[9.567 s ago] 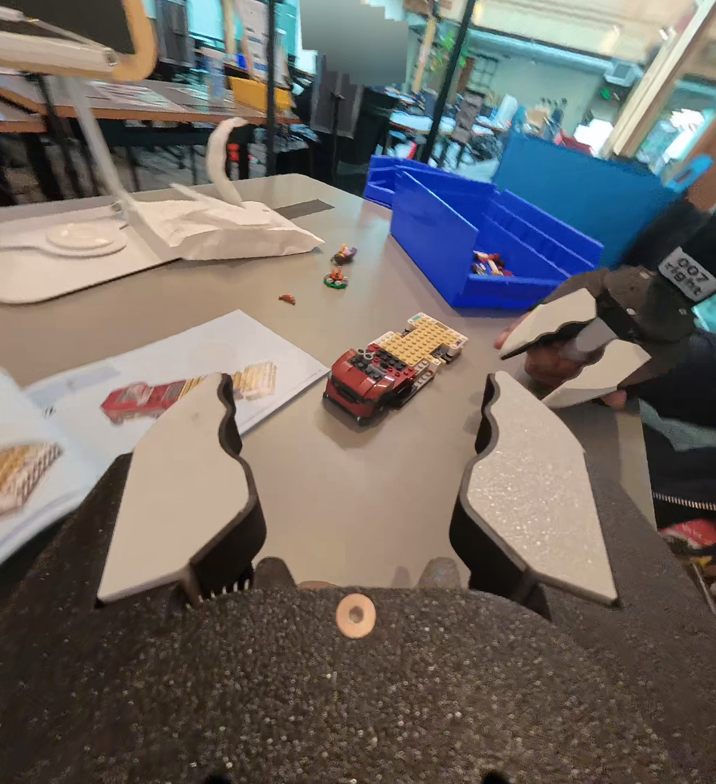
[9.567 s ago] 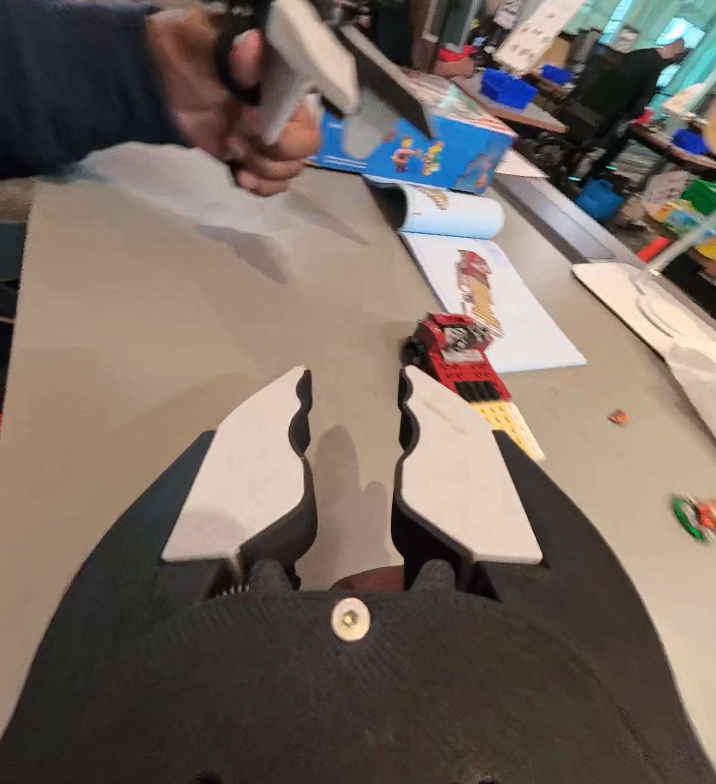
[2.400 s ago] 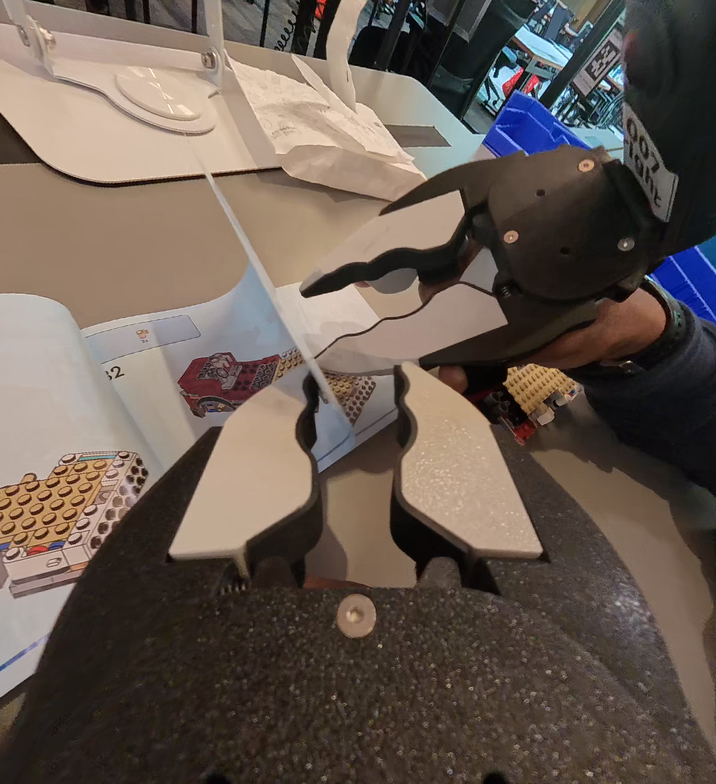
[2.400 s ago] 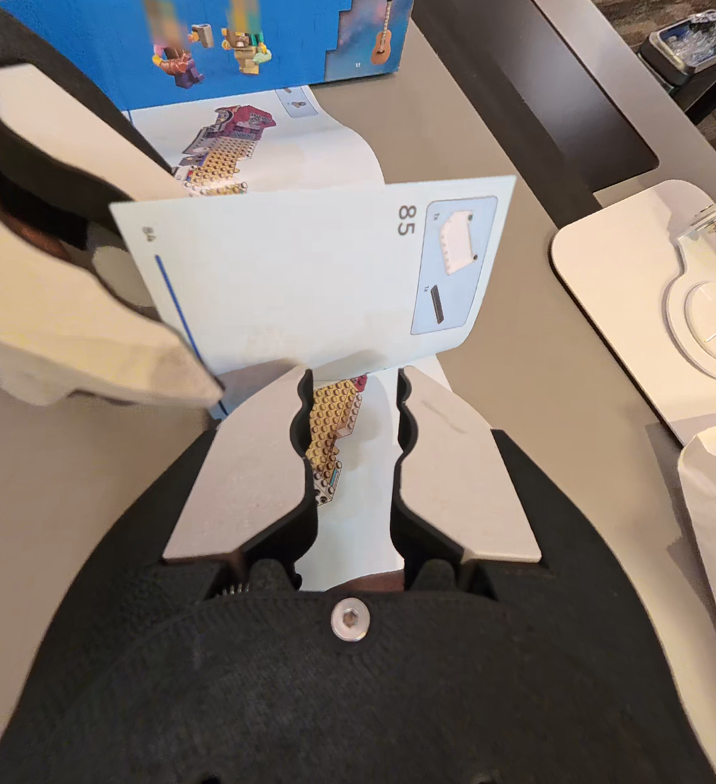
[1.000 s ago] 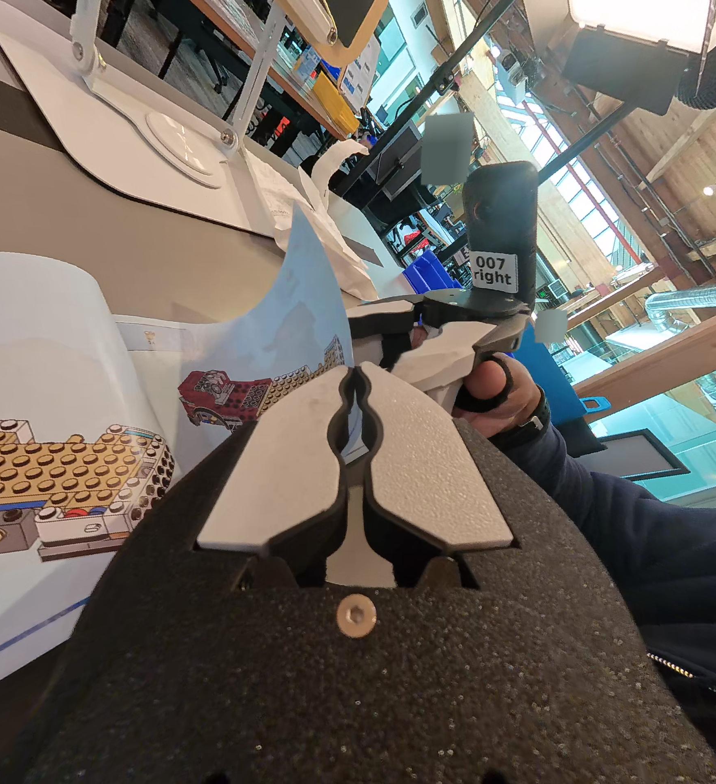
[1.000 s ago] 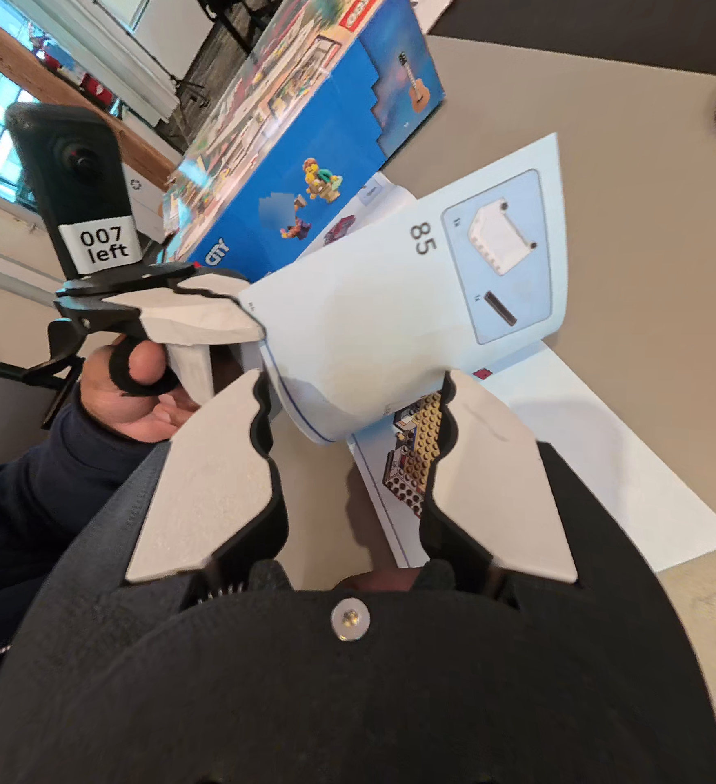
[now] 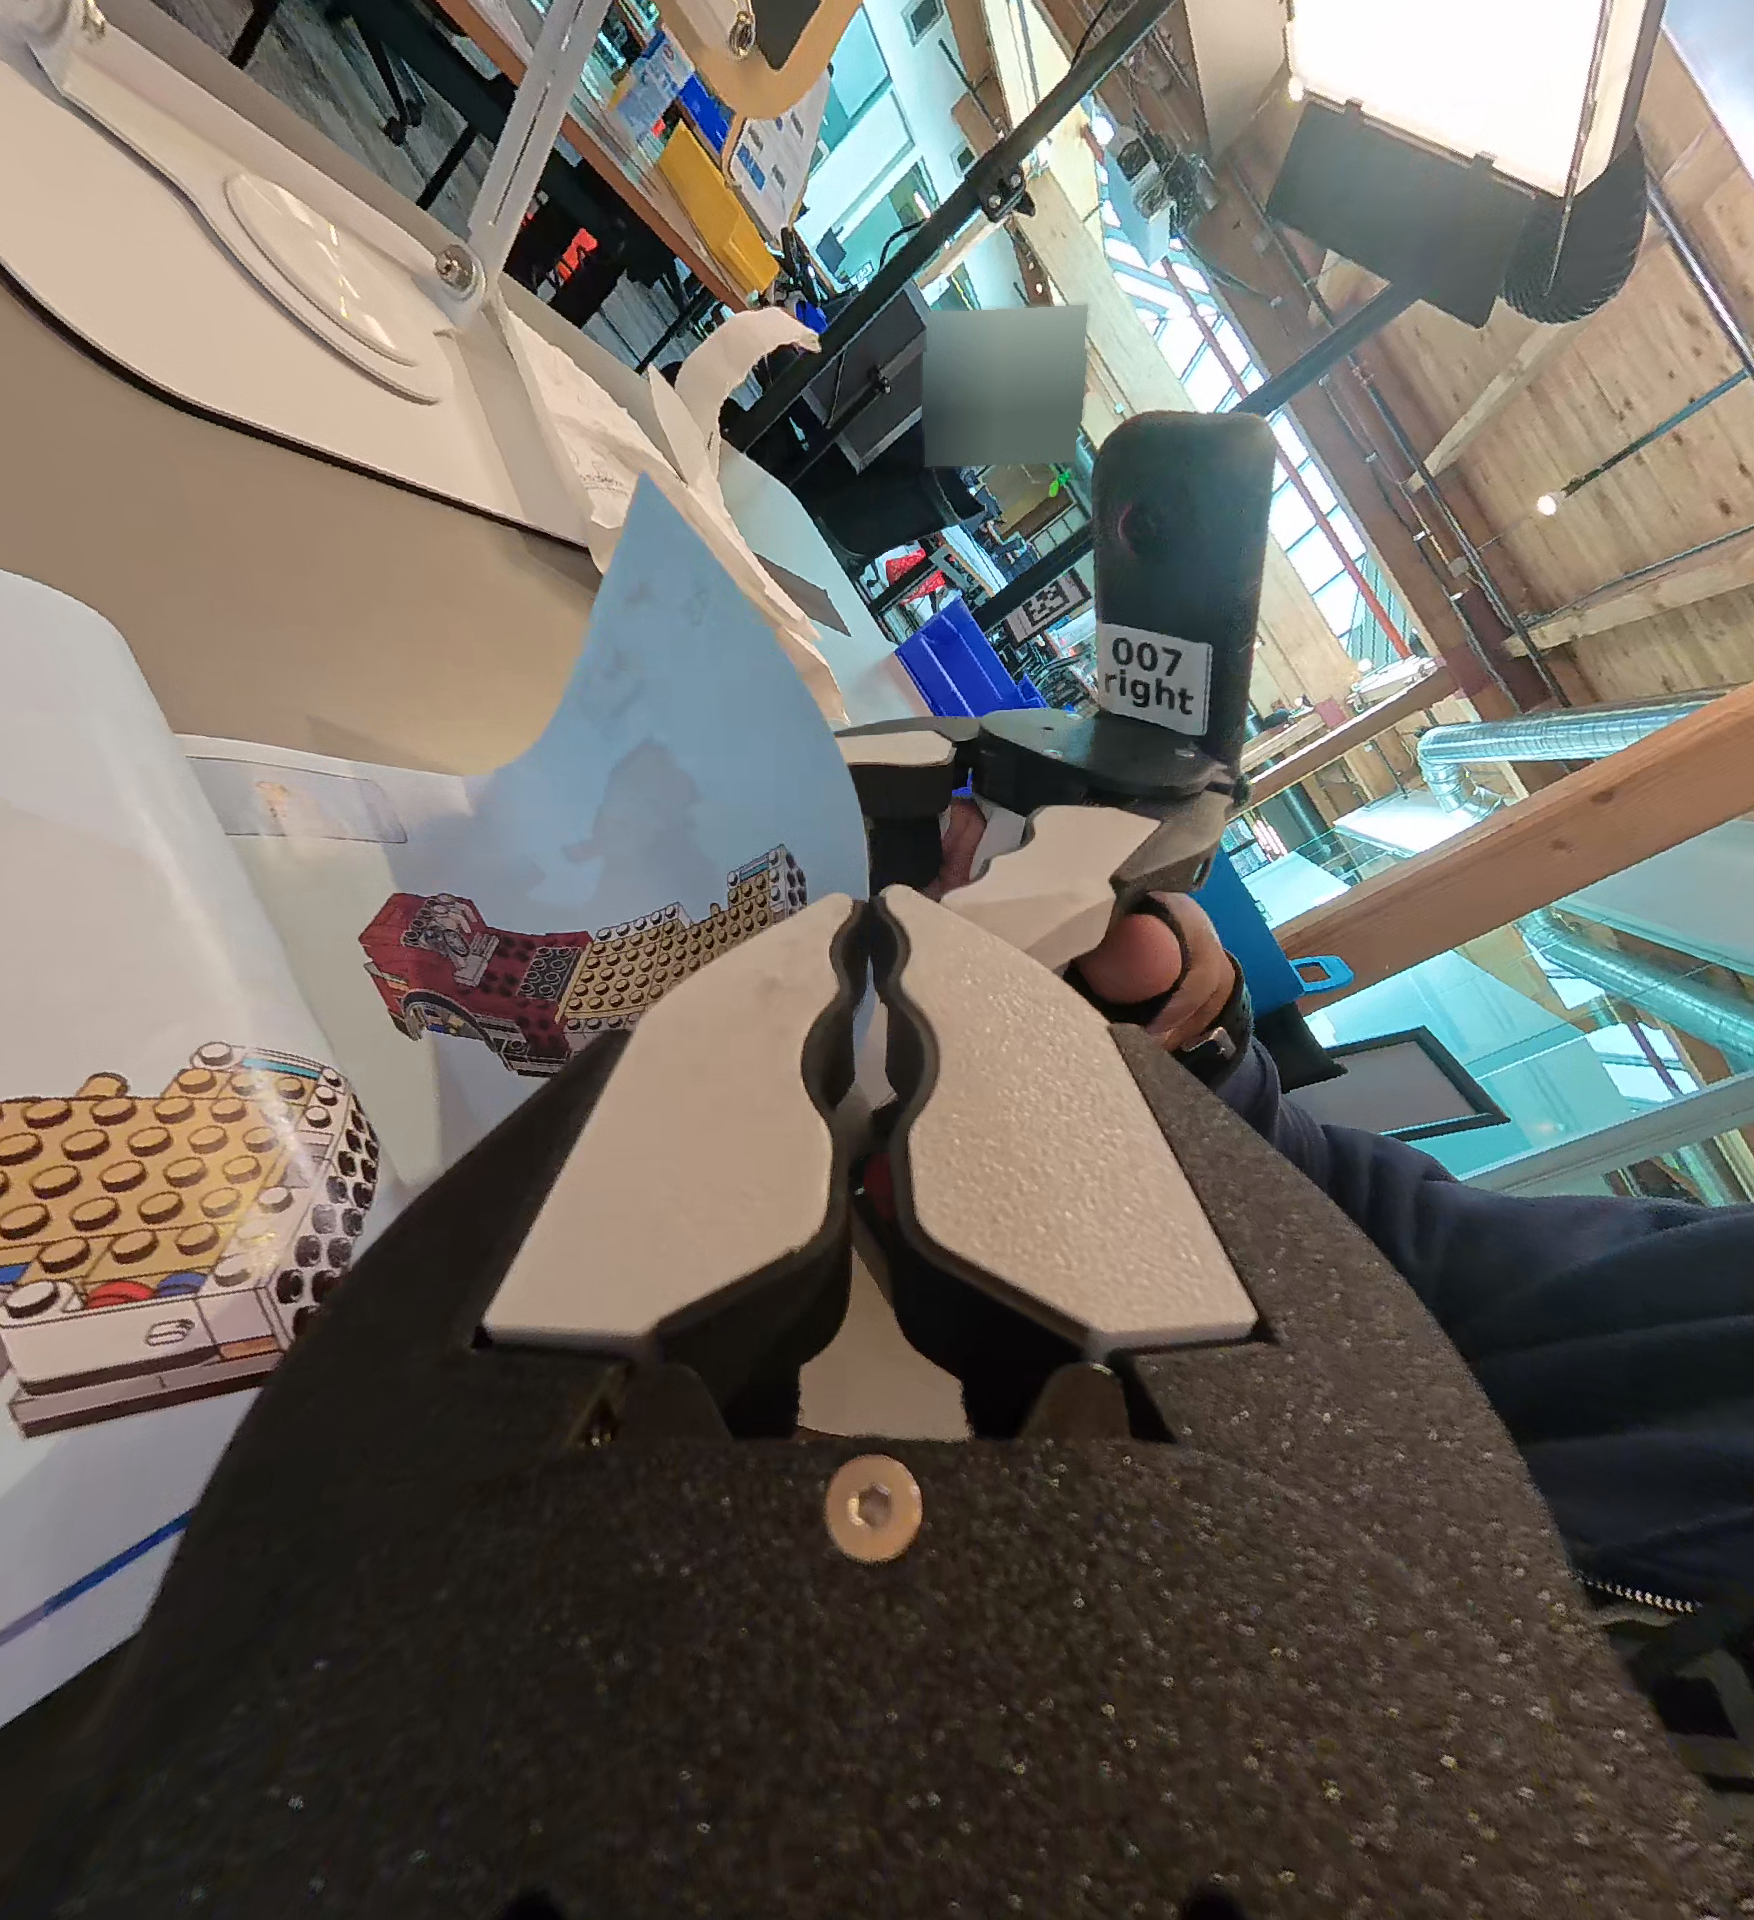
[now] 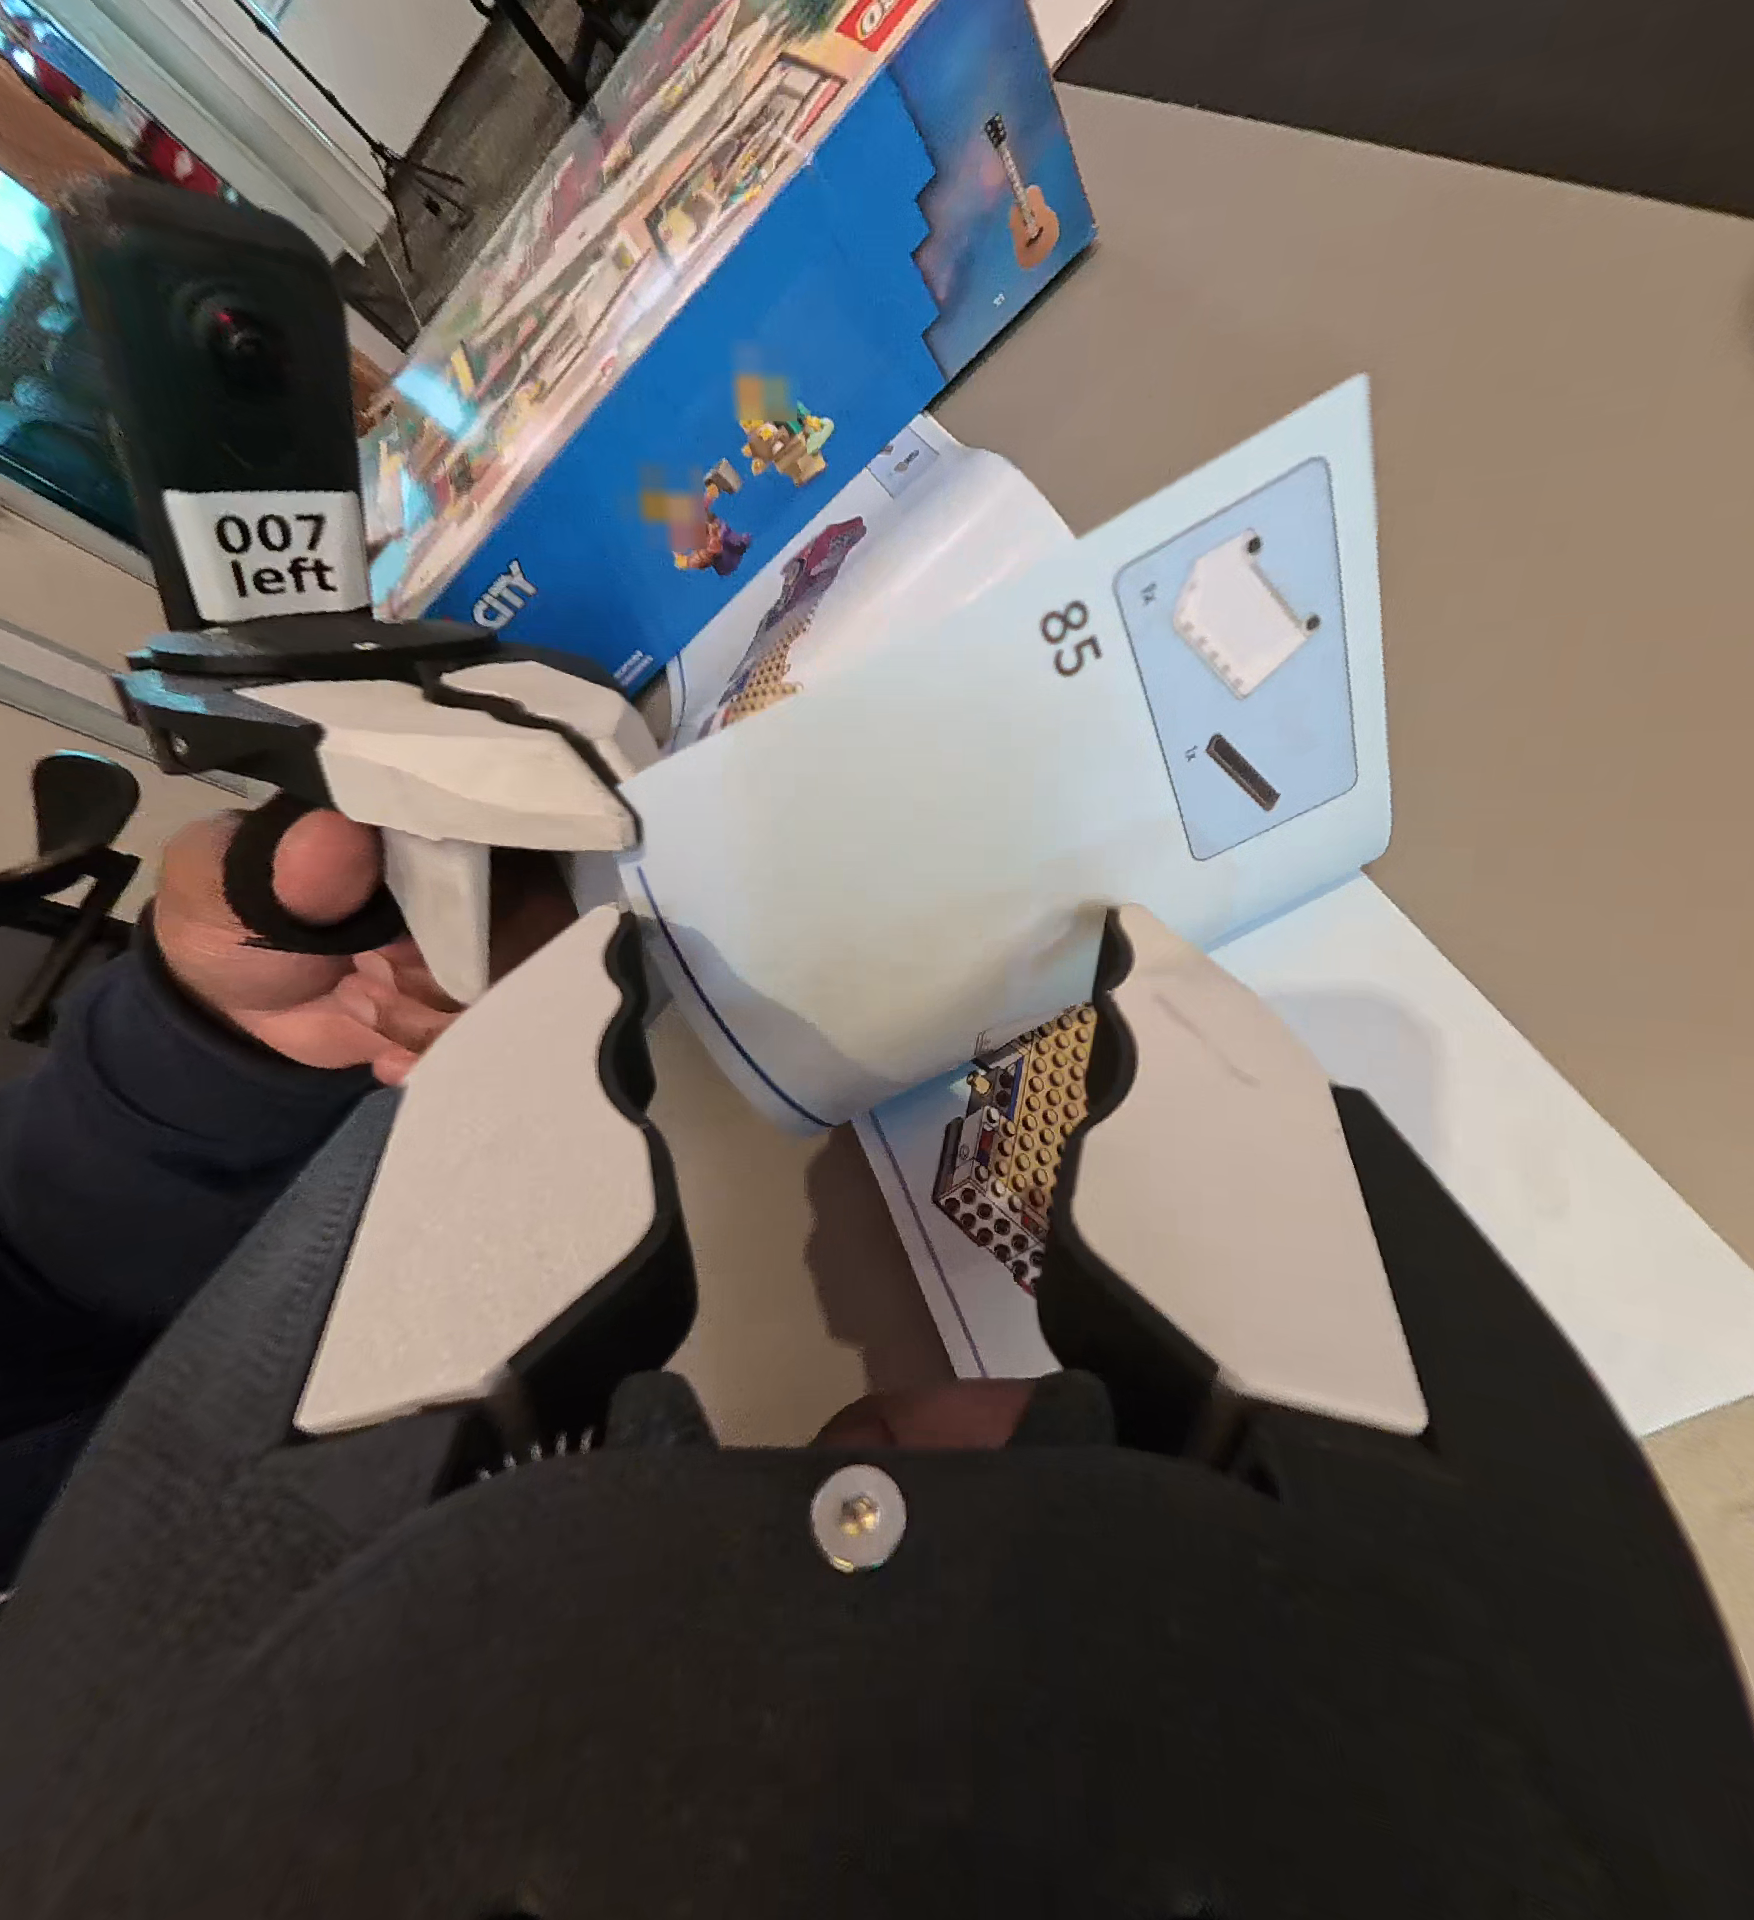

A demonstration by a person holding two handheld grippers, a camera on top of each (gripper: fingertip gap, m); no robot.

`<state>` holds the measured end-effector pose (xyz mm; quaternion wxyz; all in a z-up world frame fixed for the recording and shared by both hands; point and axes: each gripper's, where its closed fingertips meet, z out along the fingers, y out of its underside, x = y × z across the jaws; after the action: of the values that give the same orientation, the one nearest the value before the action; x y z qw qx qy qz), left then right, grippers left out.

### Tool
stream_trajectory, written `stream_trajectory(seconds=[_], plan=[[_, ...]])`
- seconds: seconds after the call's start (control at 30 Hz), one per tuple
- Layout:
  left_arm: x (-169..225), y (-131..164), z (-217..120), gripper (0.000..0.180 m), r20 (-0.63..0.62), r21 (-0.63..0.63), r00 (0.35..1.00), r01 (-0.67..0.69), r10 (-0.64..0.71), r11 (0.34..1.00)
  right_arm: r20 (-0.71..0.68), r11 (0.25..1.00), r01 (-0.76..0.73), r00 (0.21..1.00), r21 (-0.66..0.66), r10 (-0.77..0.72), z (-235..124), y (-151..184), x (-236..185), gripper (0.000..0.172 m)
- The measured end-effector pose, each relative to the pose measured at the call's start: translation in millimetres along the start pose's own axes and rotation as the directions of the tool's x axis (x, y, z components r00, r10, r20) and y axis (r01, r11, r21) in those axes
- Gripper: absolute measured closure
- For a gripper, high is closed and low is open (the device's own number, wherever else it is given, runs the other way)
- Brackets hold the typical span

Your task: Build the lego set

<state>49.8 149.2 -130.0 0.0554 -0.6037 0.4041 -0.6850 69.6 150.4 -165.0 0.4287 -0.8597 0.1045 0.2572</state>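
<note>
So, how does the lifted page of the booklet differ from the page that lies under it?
The lifted page curls up off the table, while the lower page lies flat on it. The left gripper is shut on the lifted page's edge; nothing holds the lower page. The lifted page's visible side shows small part drawings, whereas the lower page shows a tan studded model. The open right gripper touches neither. Both are pale blue-white pages of one instruction booklet.

booklet [image 7: 73, 831] cut by left edge | toy box [image 8: 748, 312] figures blurred (mosaic patches)
</note>
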Motion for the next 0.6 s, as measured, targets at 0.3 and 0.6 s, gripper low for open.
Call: stream_trajectory(seconds=[0.3,0.6], plan=[[-2,0,0,0.177,0.006,0.001,1.0,0.011,-0.011,1.0,0.028,0.999,0.028,0.999,0.017,-0.029,0,1,-4,0.127],[-4,-4,-4,0.18,0.009,0.019,1.0,0.015,-0.015,1.0,-0.053,0.998,0.058,0.997,0.0,-0.058,-17,0,14,0.115]])
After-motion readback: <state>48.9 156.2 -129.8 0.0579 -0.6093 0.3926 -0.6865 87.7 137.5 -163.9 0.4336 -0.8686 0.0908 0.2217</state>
